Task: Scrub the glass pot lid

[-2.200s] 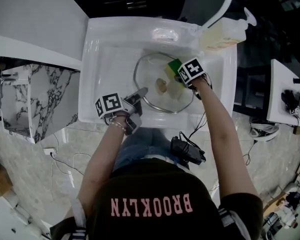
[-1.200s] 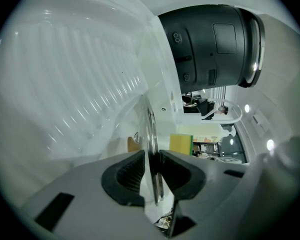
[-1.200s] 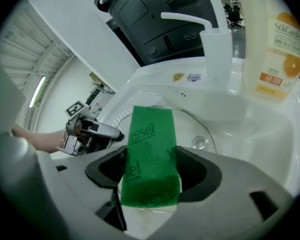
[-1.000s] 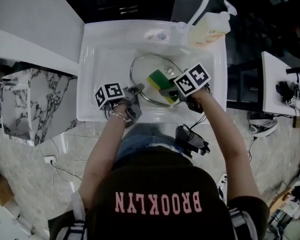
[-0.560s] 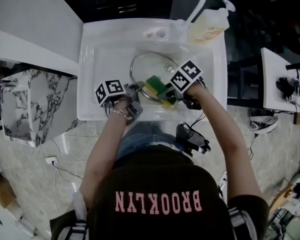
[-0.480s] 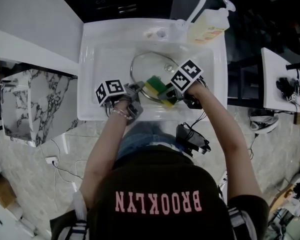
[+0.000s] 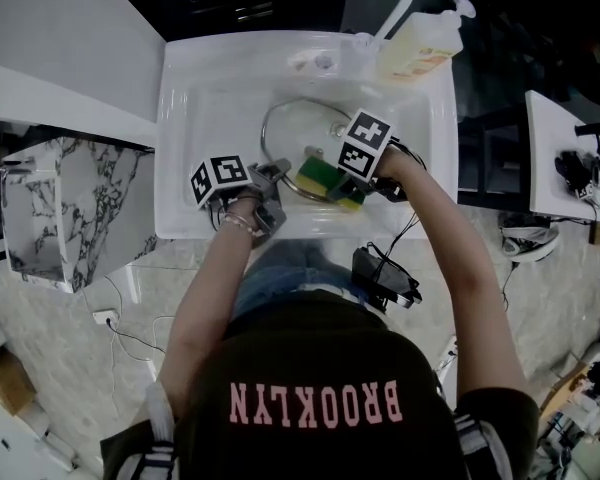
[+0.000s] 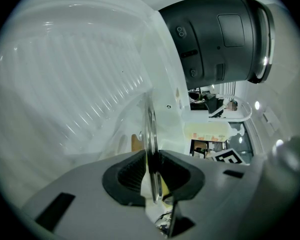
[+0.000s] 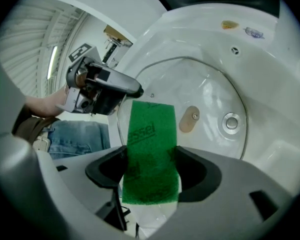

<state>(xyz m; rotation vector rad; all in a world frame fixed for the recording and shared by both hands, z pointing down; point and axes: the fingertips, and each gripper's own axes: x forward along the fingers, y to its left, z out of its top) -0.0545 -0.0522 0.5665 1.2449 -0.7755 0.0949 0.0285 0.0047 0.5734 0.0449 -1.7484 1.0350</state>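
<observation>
**Glass pot lid** (image 9: 205,91): round and clear with a metal rim. It sits inside the white sink (image 7: 180,118), directly ahead of both grippers. A tan knob (image 9: 189,119) at its centre lies just beyond the sponge's far edge. The sink drain (image 9: 231,122) shows through the glass, further out from the right gripper. The views do not show whether the lid's far edge rests on the sink floor.

**Left gripper** (image 8: 152,173): jaws closed tight on the lid's rim, which runs edge-on between the ribbed pads. It holds the edge nearest the person.

**Right gripper** (image 9: 151,179): jaws closed on a sponge (image 9: 151,144), green scouring face up and yellow body beneath. The sponge reaches forward from the jaws toward the left gripper's side of the lid. Its contact with the glass looks likely but cannot be confirmed.

**Soap bottle** (image 7: 420,53): stands on the sink's back ledge, well beyond the right gripper.

**Step in hand (judged):** scrubbing the lid surface.

**Handling notes:**
- The left grip should stay firm so the lid does not pivot under the strokes.
- The sponge is best pressed flat, since tilting it would bring the jaw tips onto the glass.
- Strokes should cover rim to knob and go round the knob's base.
- Wet or soapy glass may slip, so moderate pressure is advised near the clamped edge.
</observation>
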